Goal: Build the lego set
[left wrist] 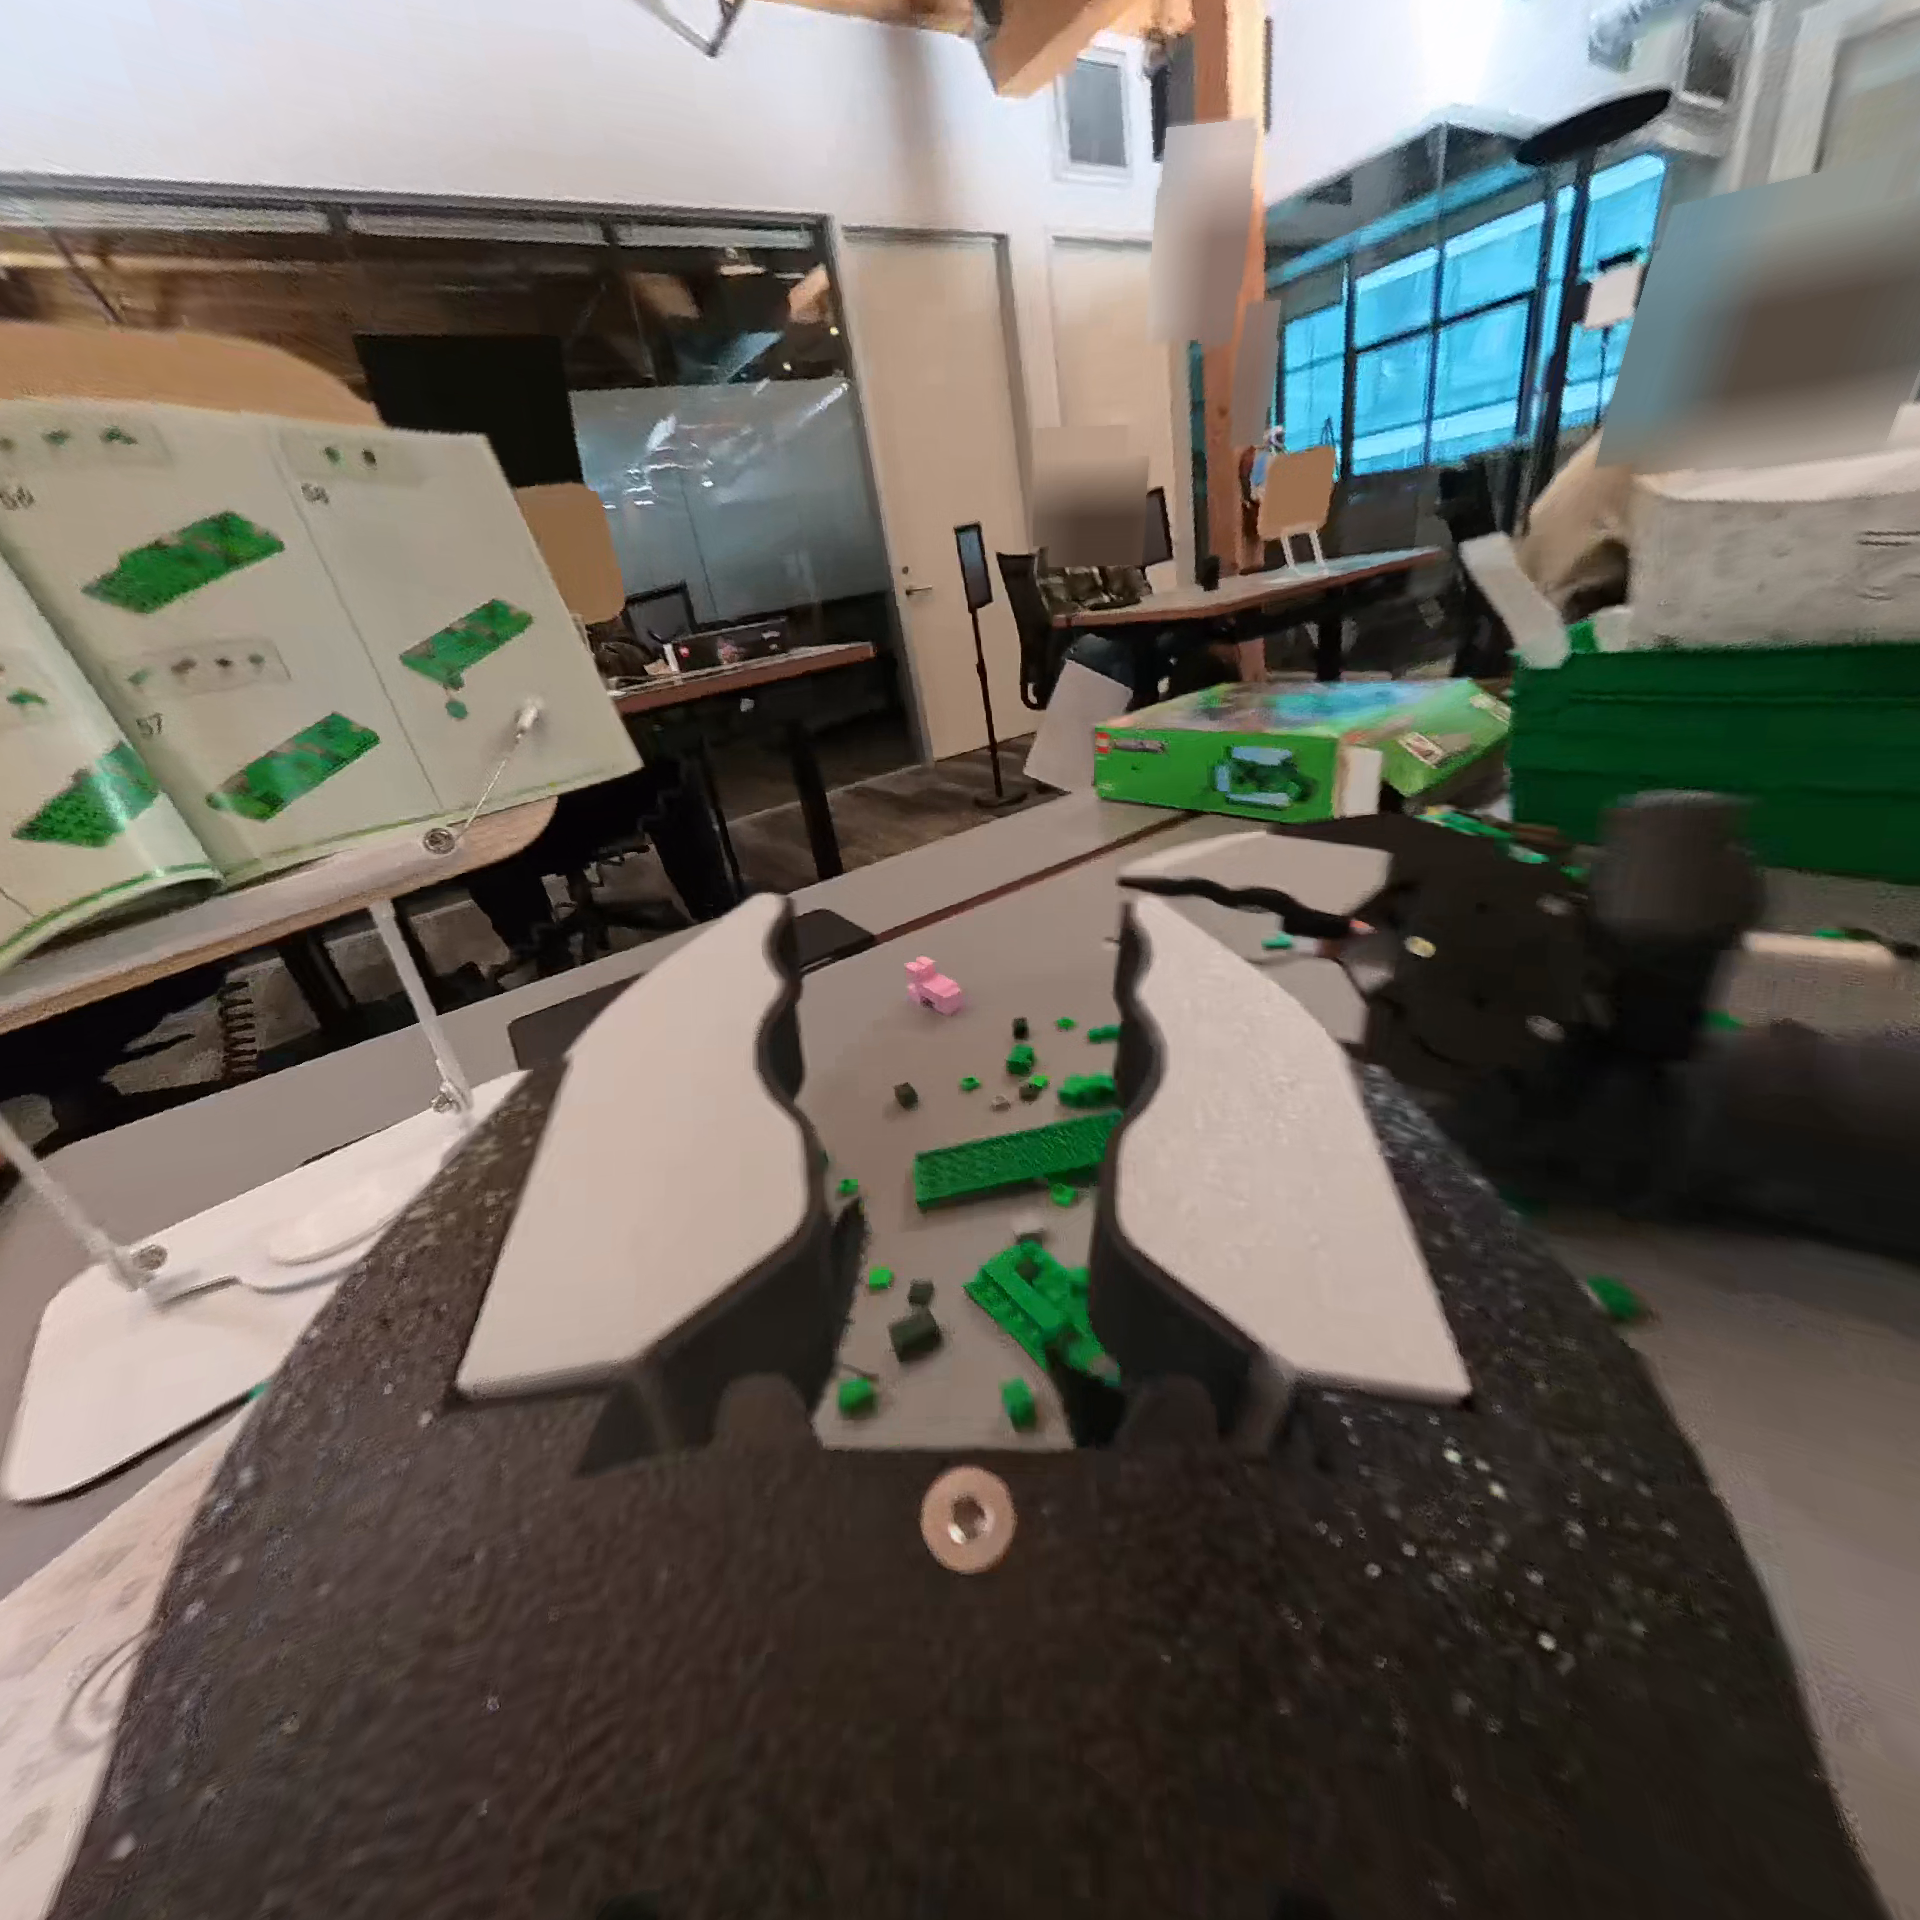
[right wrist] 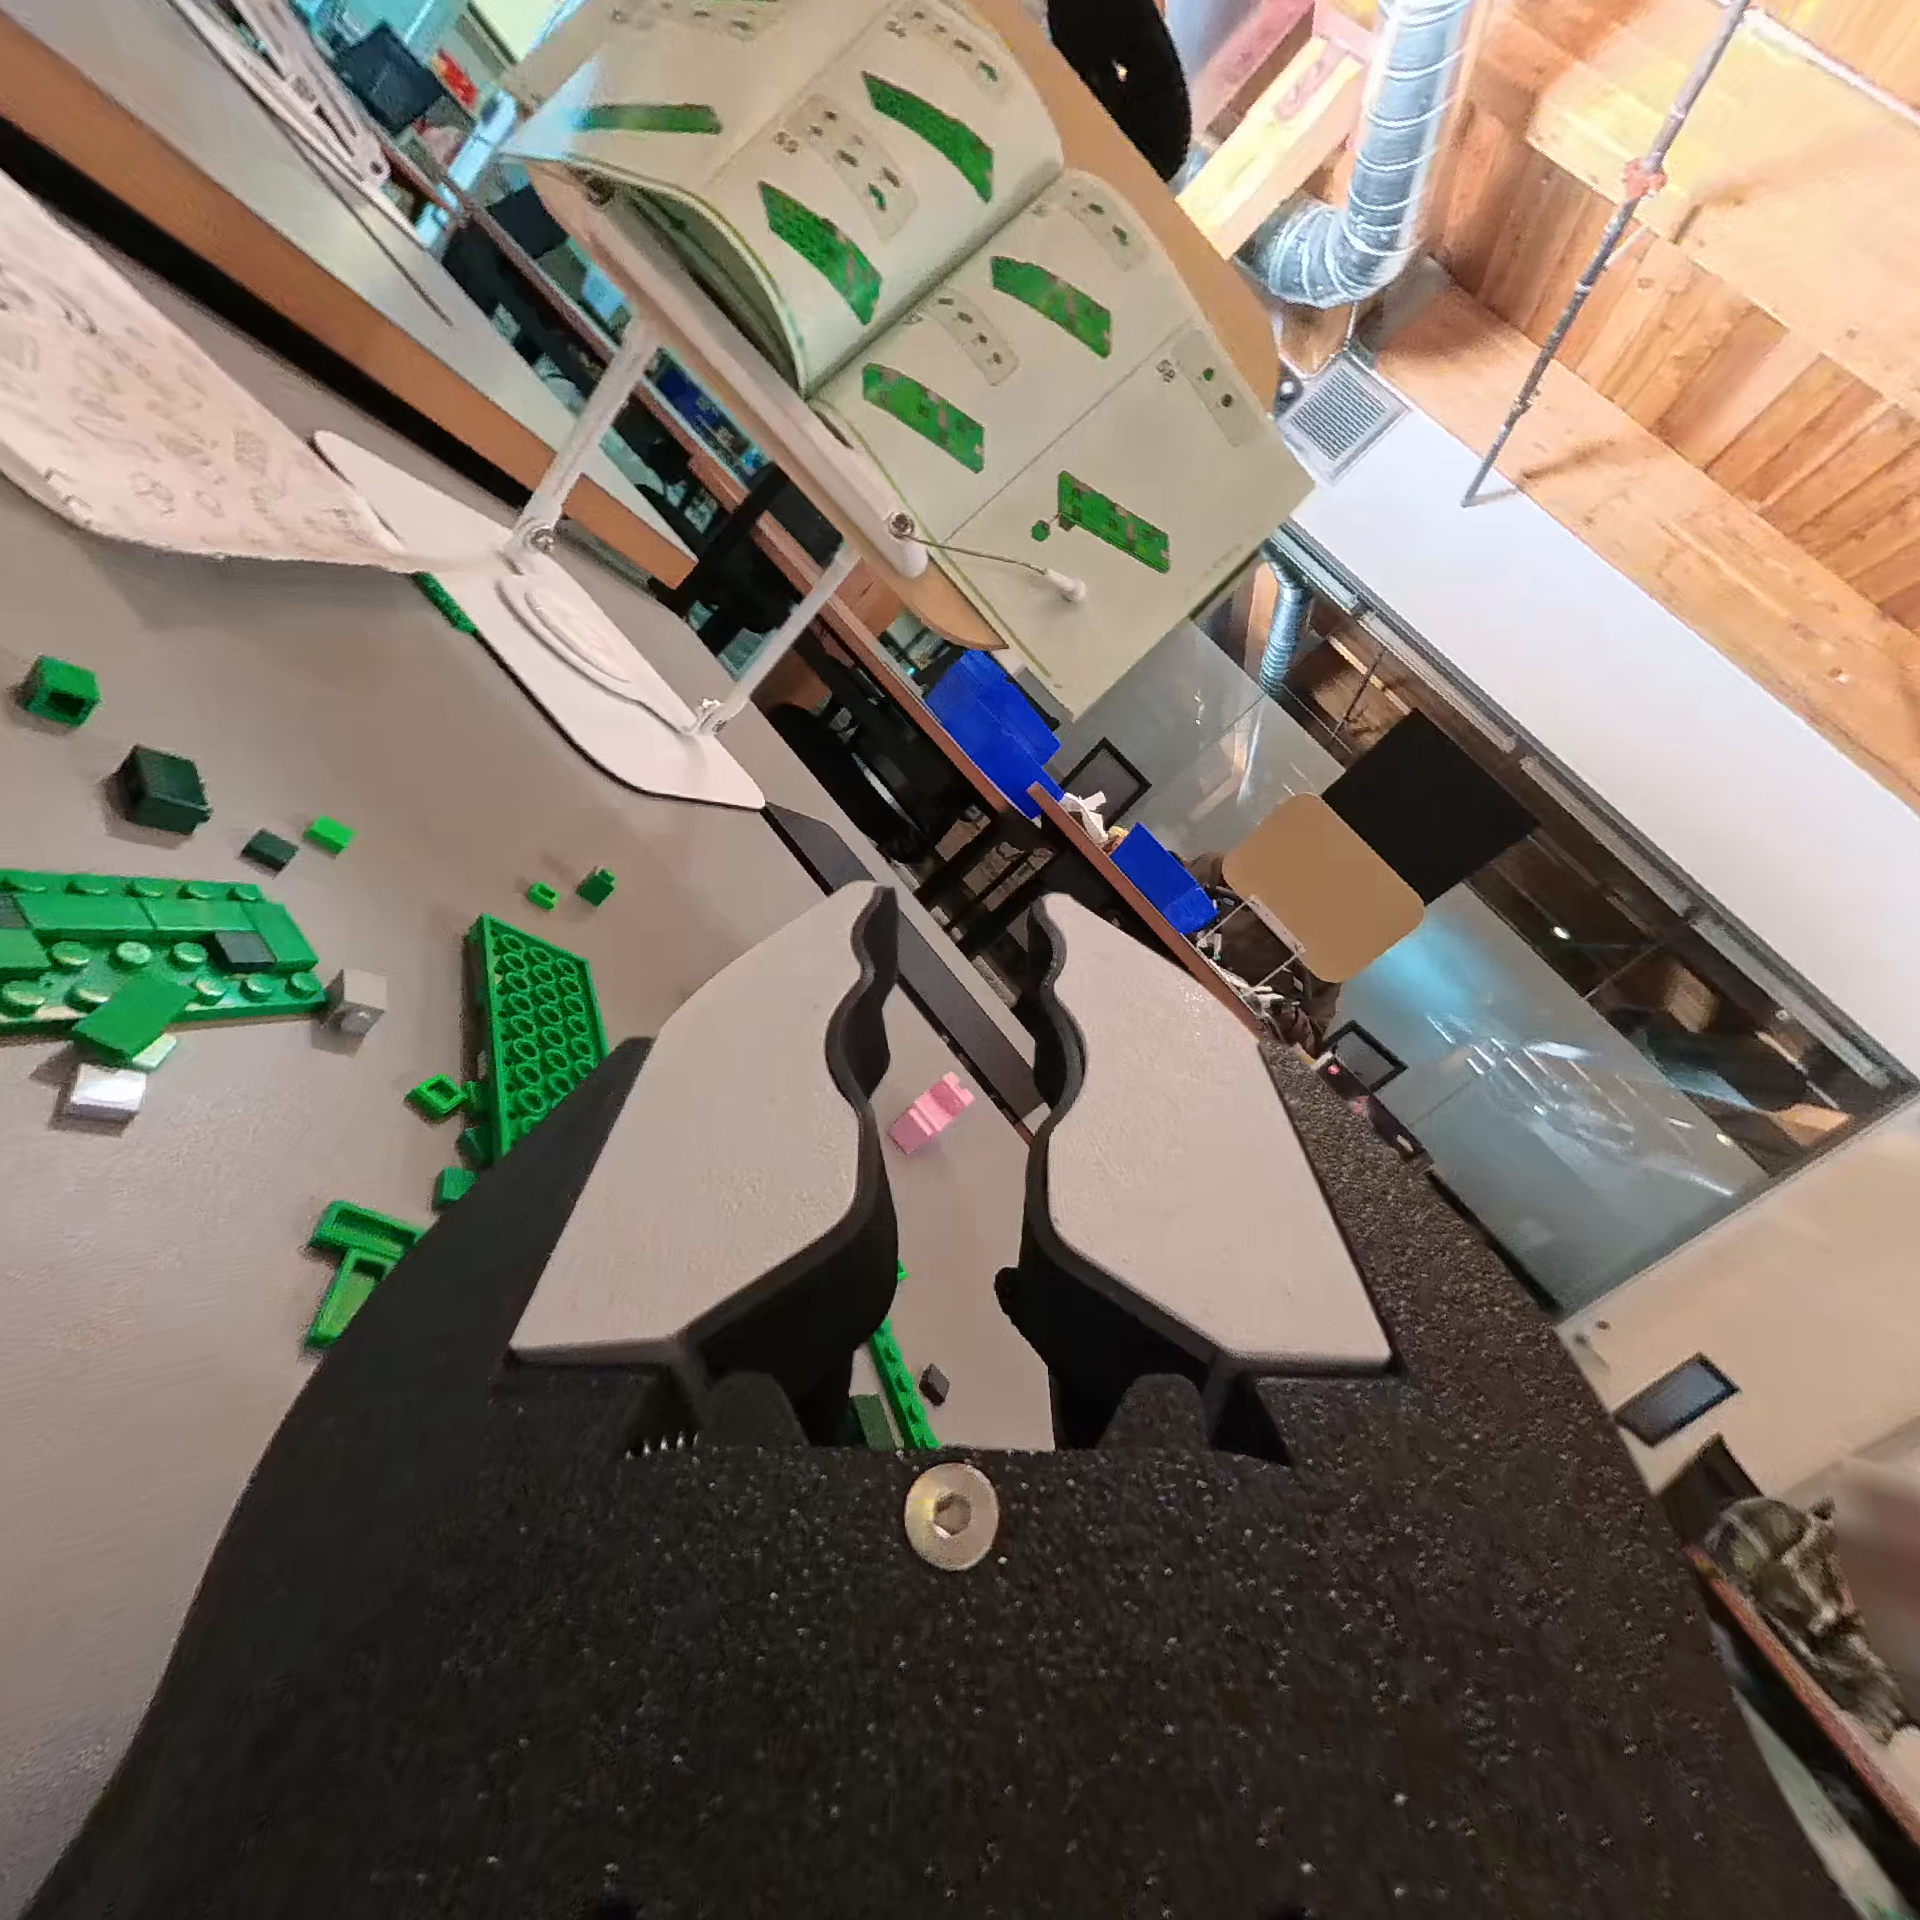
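Observation:
My left gripper (left wrist: 956, 925) is open and empty, held above the grey table (left wrist: 1714, 1455). Between its fingers I see a pink brick figure (left wrist: 932, 985), a green plate lying studs-down (left wrist: 1013, 1158), a partly built green plate assembly (left wrist: 1034, 1304) and several small loose green and dark pieces. My right gripper (right wrist: 961, 914) is tilted, partly open and empty; the pink figure (right wrist: 930, 1117) shows in its gap. The studs-down plate (right wrist: 535, 1018) and the assembly (right wrist: 145, 956) lie to its left. The right gripper also shows blurred in the left wrist view (left wrist: 1278, 894).
An open instruction booklet (left wrist: 260, 644) rests on a white stand (left wrist: 208, 1299), also in the right wrist view (right wrist: 987, 343). A green set box (left wrist: 1278, 748) and stacked green bins (left wrist: 1714, 758) stand at the back right. A printed paper sheet (right wrist: 125, 416) lies by the stand. The left gripper's tips are roughly 20 cm from the right gripper's.

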Available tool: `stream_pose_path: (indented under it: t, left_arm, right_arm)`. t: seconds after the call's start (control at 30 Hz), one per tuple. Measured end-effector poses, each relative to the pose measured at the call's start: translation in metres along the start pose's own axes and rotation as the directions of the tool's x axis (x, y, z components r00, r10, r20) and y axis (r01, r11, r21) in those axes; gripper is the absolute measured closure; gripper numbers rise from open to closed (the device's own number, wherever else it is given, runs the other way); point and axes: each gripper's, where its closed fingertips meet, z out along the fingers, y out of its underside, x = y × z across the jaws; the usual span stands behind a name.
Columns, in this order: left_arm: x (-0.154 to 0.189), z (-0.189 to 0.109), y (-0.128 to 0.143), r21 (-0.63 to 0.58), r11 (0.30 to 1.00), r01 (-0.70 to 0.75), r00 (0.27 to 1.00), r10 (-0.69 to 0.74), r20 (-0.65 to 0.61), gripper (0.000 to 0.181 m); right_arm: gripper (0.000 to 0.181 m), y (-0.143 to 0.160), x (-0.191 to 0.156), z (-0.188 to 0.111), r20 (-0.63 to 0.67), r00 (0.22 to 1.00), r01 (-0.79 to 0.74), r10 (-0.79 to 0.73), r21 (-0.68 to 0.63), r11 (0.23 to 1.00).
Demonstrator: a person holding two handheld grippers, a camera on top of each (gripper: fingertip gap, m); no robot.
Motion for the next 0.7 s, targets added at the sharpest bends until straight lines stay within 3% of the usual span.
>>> stream_pose_path:
  t: [0.07,0.17,0.3,0.4,0.47,0.53,0.7]
  left_arm:
    - [0.017,-0.035,-0.015,0.009,0.999,-0.035,0.999,0.036,-0.012,0.15]
    - [0.045,-0.088,-0.015,-0.058,0.996,-0.064,0.997,0.062,-0.039,0.157]
    - [0.079,-0.153,0.026,-0.275,0.941,-0.196,0.98,0.184,-0.071,0.172]
    - [0.079,-0.201,0.073,-0.475,0.797,-0.372,0.905,0.426,0.005,0.181]
    - [0.101,-0.224,0.109,-0.571,0.76,-0.312,0.938,0.343,-0.055,0.181]
    - [0.125,-0.234,0.131,-0.632,0.758,-0.161,0.986,0.151,-0.07,0.181]
    - [0.144,-0.241,0.153,-0.784,0.62,0.042,0.995,-0.098,-0.024,0.181]
  right_arm:
    - [0.158,0.001,0.001,0.0,0.002,1.0,-0.025,0.025,0.004,1.0]
    - [0.158,0.002,0.001,0.0,0.004,0.999,-0.034,0.034,0.003,0.999]
    - [0.158,0.001,-0.001,-0.002,0.008,0.999,-0.04,0.04,0.009,0.999]
    - [0.159,0.002,-0.008,0.001,0.039,0.999,-0.022,0.021,0.008,1.0]
    - [0.161,0.001,-0.013,0.003,0.055,0.998,0.007,-0.007,0.009,1.0]
    - [0.163,-0.001,-0.017,0.004,0.065,0.997,0.027,-0.028,0.017,1.0]
    - [0.166,0.002,-0.019,0.004,0.077,0.997,0.02,-0.021,0.006,1.0]
